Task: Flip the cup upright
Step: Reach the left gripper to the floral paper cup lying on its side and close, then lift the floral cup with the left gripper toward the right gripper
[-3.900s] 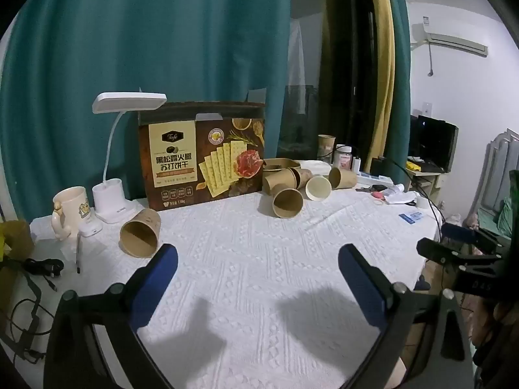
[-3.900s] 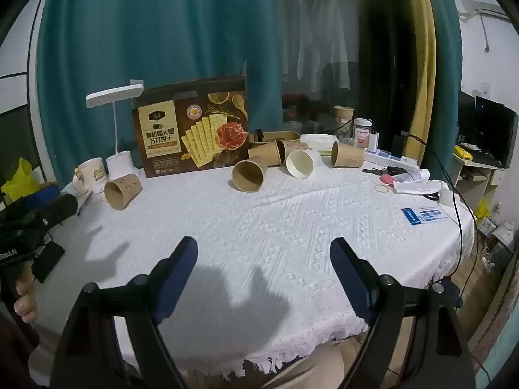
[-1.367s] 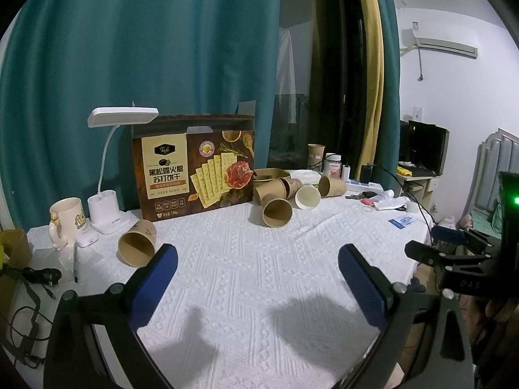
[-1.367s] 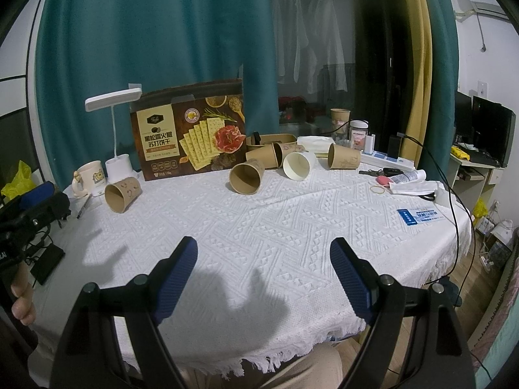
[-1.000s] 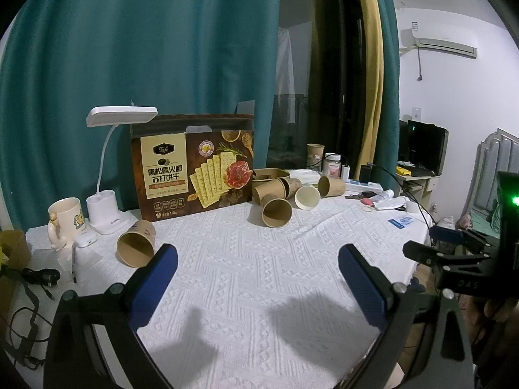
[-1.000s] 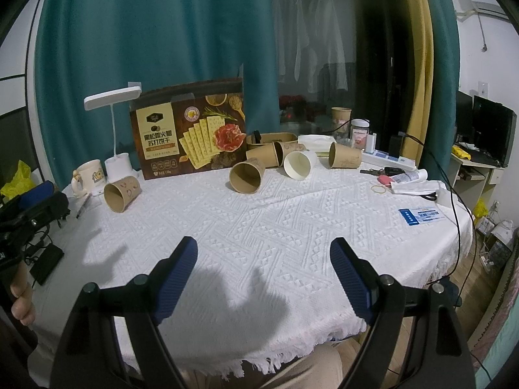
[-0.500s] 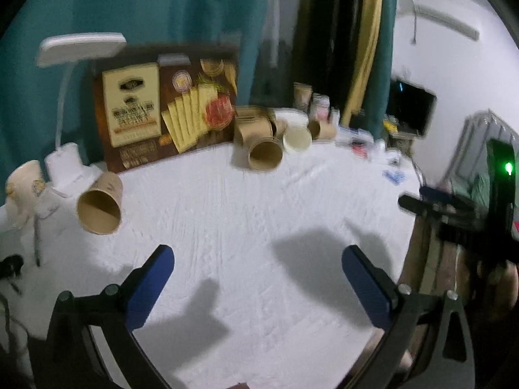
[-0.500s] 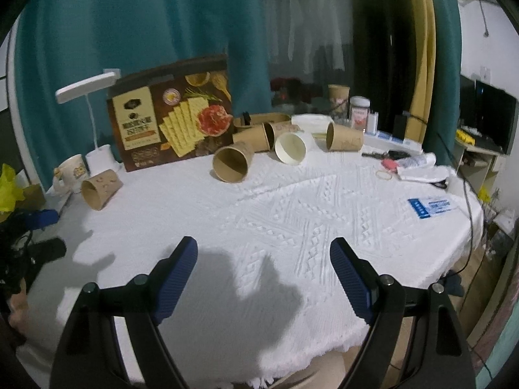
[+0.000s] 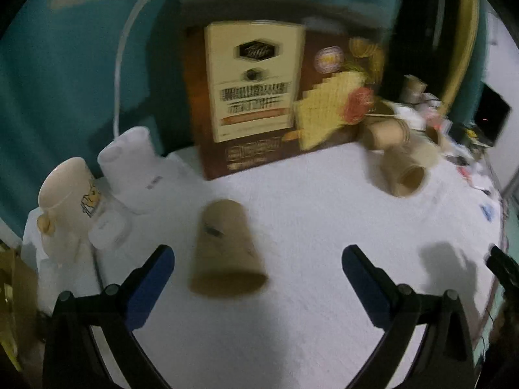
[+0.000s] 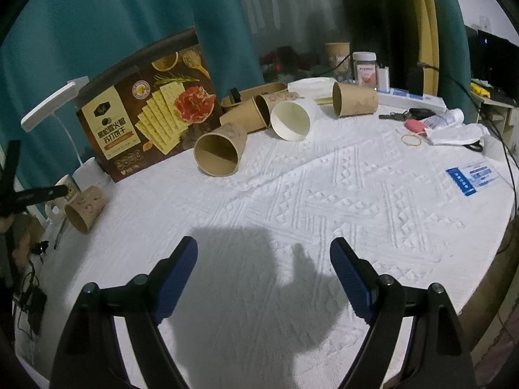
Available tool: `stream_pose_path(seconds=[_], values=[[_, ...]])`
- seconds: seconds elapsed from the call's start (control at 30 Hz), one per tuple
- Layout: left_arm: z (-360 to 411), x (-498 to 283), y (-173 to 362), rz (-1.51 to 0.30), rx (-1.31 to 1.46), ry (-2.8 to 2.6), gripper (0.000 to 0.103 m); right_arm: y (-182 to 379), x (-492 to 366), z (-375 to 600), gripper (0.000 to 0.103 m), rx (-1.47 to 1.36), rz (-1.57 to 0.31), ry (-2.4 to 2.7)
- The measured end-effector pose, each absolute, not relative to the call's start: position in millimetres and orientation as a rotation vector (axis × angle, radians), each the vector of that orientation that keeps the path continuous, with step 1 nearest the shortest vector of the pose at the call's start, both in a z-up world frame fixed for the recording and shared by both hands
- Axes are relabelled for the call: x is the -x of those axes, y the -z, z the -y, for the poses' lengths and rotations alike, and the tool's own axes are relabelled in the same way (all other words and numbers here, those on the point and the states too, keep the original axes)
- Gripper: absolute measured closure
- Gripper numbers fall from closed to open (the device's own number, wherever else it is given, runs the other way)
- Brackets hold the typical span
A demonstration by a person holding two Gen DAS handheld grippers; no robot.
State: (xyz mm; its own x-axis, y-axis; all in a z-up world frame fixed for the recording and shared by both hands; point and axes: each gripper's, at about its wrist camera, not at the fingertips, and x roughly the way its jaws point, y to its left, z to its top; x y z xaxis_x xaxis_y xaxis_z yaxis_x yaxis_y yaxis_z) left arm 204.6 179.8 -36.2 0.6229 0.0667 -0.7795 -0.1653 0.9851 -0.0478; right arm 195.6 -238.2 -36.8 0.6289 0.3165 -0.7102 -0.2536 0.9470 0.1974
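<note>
Swinging in from a wide view half a second earlier, the left tool (image 9: 258, 270) hovered wide open and empty around a tipped paper cup (image 9: 227, 246) on the white tabletop (image 9: 308, 214). The approach was under way; closing on its wall seemingly came next. Motion blur obscured the cup's rim. The right tool (image 10: 263, 267) waited open, empty.

cracker box (image 10: 147, 107), Chinese lettering, too blurred to read

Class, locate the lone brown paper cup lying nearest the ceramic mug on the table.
In the left wrist view, the brown paper cup lies on its side between the open left claw tips, right of the ceramic mug and lamp base.
</note>
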Motion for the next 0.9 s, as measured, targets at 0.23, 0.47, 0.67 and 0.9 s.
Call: stream_pose_path(seconds=[0.23, 0.47, 0.67, 0.9], values=[[-208.9, -251.1, 82.3, -1.035, 0.161, -0.132, 0.023, 47.2, -198.3, 251.6, 0.021, -0.110, -0.859, -0.294], [-190.9, -238.6, 92.0, -1.056, 0.154, -0.056, 0.040, 48.6, -188.8, 265.5, 0.021, -0.131, -0.865, -0.284], [-118.8, -216.3, 54.6, -0.984, 0.071, 0.174, 0.041, 39.5, -170.3, 280.9, 0.021, -0.138, -0.837, -0.278], [7.8, -189.7, 40.5, -0.978, -0.139, 0.532, 0.041, 34.5, -139.7, 314.7, 0.021, -0.151, -0.826, -0.234]])
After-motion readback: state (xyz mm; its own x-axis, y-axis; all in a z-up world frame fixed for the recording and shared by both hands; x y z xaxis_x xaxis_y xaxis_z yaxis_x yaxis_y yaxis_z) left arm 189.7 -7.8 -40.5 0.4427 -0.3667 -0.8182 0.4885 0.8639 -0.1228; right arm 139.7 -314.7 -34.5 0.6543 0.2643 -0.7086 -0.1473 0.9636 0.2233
